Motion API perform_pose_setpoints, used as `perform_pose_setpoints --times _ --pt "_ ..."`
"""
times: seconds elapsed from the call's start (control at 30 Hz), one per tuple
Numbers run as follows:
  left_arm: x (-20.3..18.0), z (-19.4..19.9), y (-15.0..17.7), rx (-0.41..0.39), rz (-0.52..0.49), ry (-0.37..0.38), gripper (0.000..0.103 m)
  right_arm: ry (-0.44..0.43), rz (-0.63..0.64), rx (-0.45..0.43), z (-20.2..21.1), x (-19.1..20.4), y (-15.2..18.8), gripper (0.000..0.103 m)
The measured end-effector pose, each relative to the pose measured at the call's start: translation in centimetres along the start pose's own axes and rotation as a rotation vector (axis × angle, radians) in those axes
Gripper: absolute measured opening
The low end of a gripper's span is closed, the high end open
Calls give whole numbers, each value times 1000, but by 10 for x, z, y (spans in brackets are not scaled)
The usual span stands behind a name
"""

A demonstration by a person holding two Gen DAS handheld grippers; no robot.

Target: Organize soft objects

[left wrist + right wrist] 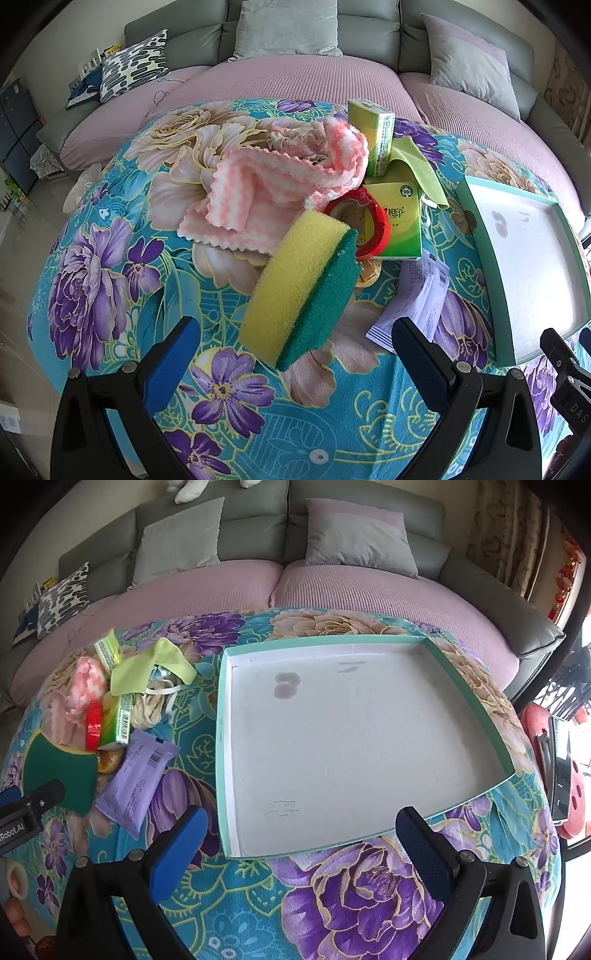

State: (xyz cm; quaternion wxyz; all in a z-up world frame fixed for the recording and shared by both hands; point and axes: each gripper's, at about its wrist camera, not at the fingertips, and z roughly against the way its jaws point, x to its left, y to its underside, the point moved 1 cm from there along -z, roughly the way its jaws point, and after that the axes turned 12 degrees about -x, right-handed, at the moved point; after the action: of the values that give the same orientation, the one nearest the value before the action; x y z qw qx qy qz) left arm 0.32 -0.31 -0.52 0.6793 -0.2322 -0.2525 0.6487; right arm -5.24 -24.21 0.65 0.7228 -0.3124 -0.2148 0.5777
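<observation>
A yellow and green sponge [301, 290] lies tilted on the floral tablecloth, just ahead of my open, empty left gripper [295, 339]. Behind it lie a pink and white cloth [273, 184], a red ring [369, 225], green tissue packs [400, 221], a light green cloth [421, 173] and a purple wipes pack [413, 295]. A shallow teal-rimmed white tray [221, 738] sits empty in front of my open right gripper [301, 830]. The same pile shows at the left of the right wrist view, with the sponge [59, 771] and purple pack [136, 775].
A sofa with pink covers [295, 81] and grey cushions [288, 29] stands behind the table. A patterned cushion [133, 66] lies at its left end. The left gripper's side [26, 808] shows at the left edge of the right wrist view. Red objects [569, 775] stand right of the table.
</observation>
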Motion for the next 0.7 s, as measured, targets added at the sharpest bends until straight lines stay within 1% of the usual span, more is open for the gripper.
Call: perform_pose_setpoints --times 0.7 --pt "3 -2 1 9 -2 3 103 5 8 11 -3 2 1 103"
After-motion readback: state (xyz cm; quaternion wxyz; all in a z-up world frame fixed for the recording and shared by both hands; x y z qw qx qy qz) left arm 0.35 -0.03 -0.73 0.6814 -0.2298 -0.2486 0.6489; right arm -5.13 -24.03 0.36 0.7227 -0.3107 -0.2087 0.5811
